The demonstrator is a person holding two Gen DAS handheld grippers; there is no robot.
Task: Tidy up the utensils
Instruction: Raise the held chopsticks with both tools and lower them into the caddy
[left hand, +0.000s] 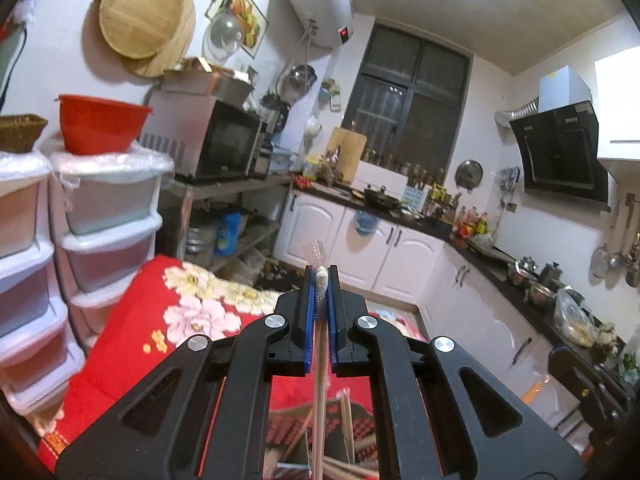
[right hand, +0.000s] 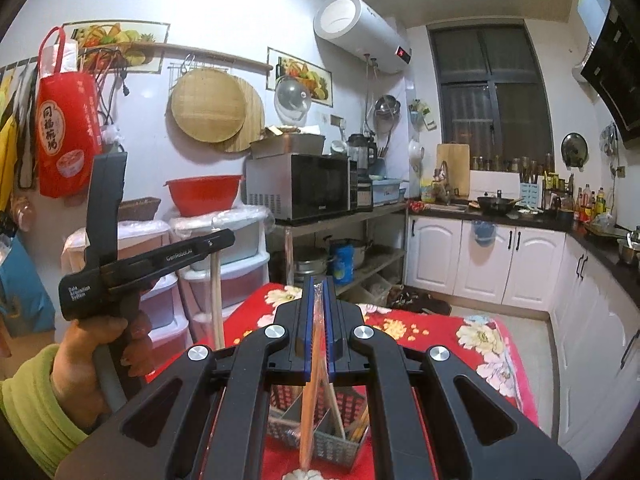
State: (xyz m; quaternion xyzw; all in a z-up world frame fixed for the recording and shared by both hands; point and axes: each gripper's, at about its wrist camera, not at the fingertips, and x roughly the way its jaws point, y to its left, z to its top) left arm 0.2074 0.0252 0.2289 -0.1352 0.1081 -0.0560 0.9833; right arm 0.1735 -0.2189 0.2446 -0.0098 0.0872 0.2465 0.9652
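My left gripper (left hand: 321,276) is shut on a long wooden chopstick in a clear wrapper (left hand: 319,376), whose white tip pokes out above the pads. The right wrist view shows that gripper (right hand: 224,242) from the side, in a hand with a yellow-green sleeve, and the stick (right hand: 216,304) hangs straight down from it. My right gripper (right hand: 318,284) is shut on a plastic-wrapped orange pair of chopsticks (right hand: 309,404) that hangs down over a metal mesh utensil caddy (right hand: 340,446). The caddy has dividers and holds several chopsticks (right hand: 360,424).
The caddy stands on a table under a red floral cloth (right hand: 460,344). Stacked plastic drawers (left hand: 108,216) with a red bowl (left hand: 98,126) on top stand to the left. A microwave (right hand: 298,186) sits on a metal shelf, with kitchen counters (right hand: 500,216) beyond.
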